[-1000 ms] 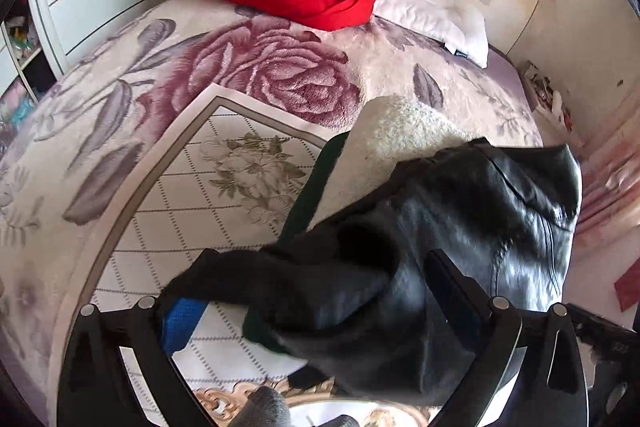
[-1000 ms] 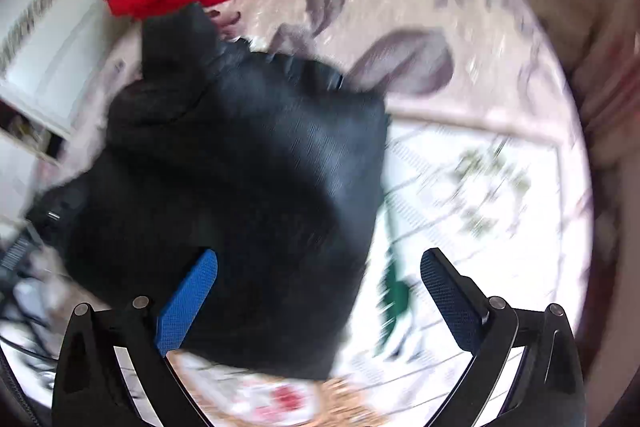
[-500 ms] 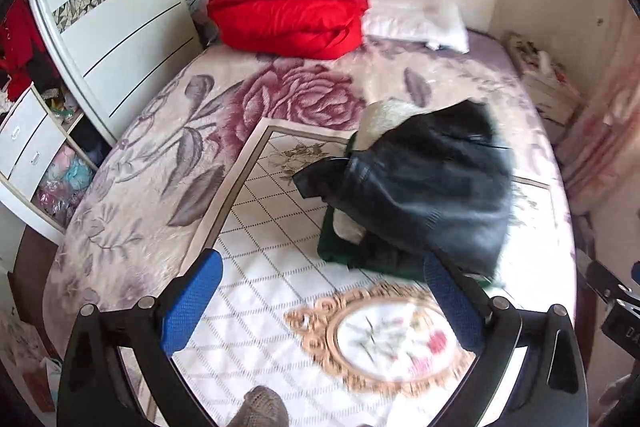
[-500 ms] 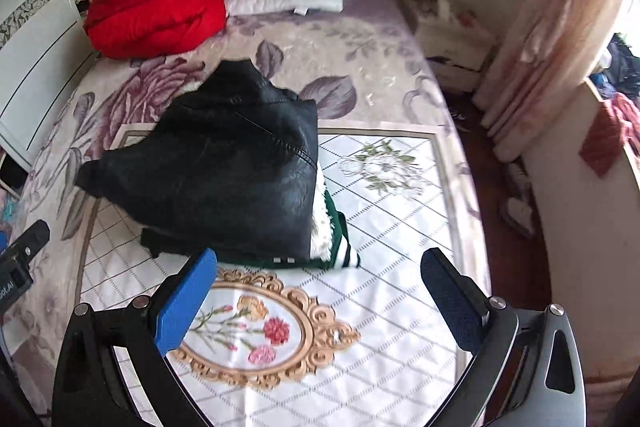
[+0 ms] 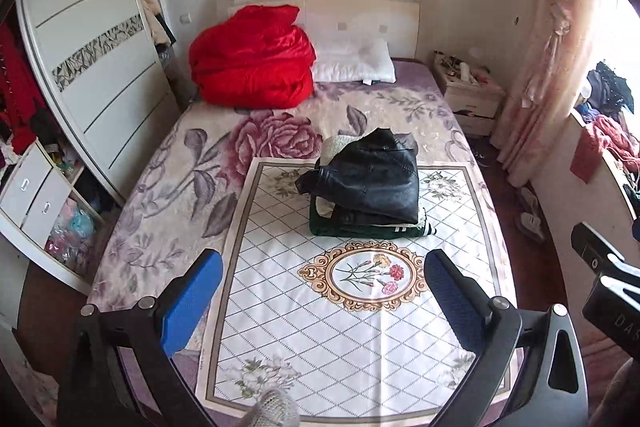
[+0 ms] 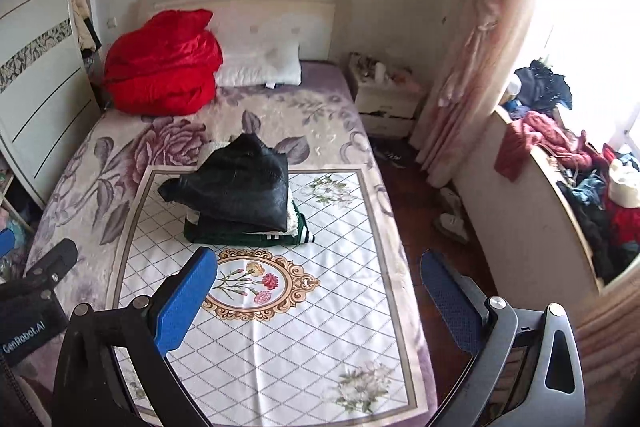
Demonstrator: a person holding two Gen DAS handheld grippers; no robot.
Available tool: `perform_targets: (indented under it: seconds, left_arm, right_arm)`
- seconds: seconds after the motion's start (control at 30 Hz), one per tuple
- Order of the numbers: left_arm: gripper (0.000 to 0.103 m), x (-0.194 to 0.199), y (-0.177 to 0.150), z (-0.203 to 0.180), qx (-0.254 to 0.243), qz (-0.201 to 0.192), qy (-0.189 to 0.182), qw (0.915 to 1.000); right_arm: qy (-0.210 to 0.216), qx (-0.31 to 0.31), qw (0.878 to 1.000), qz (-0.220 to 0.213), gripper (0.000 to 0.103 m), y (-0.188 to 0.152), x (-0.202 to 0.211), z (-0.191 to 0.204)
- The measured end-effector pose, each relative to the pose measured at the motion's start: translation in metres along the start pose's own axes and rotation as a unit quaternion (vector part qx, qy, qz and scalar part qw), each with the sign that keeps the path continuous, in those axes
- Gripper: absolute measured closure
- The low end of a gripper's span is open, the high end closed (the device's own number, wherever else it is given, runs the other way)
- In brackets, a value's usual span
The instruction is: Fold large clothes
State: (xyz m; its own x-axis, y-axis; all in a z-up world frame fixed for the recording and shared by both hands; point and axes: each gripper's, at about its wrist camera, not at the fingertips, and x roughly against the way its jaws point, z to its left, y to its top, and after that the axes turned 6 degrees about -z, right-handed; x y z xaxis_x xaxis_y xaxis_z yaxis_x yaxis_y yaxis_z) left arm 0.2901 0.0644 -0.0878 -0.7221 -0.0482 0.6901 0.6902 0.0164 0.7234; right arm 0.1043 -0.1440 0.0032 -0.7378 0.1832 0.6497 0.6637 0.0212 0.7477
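A folded black leather jacket point(image 5: 370, 179) lies on top of a small pile with a cream fleece and a dark green garment point(image 5: 360, 227) on the patterned white mat point(image 5: 320, 327) on the bed. The pile also shows in the right wrist view point(image 6: 240, 187). My left gripper point(image 5: 320, 295) is open and empty, well back from the pile above the mat's near end. My right gripper point(image 6: 316, 291) is open and empty, also far from the pile.
A red quilt point(image 5: 252, 63) and a white pillow point(image 5: 352, 61) lie at the head of the bed. A white wardrobe point(image 5: 88, 67) stands left, a nightstand point(image 5: 472, 95) and pink curtain point(image 6: 472, 47) right. Clothes fill a bin point(image 6: 580, 187) by the window.
Both grippers have let go of the black jacket and pulled far back from the bed. The jacket now rests folded on the pile.
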Motion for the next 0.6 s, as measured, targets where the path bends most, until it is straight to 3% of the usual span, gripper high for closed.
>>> perform_targets:
  seconds: [0.13, 0.33, 0.6]
  left_arm:
    - [0.0, 0.041, -0.005, 0.003, 0.002, -0.012, 0.003, 0.9999]
    - [0.0, 0.082, -0.009, 0.001, 0.002, -0.031, 0.004, 0.9995]
    - [0.0, 0.101, -0.01, 0.003, 0.017, -0.036, 0.01, 0.9992]
  right_arm:
    - [0.006, -0.014, 1.0, -0.019, 0.0, -0.007, 0.067, -0.012]
    - [0.008, -0.006, 0.999, -0.041, 0.0, -0.009, 0.126, -0.024]
    - [0.024, 0.007, 0.999, -0.042, 0.0, 0.003, 0.146, -0.027]
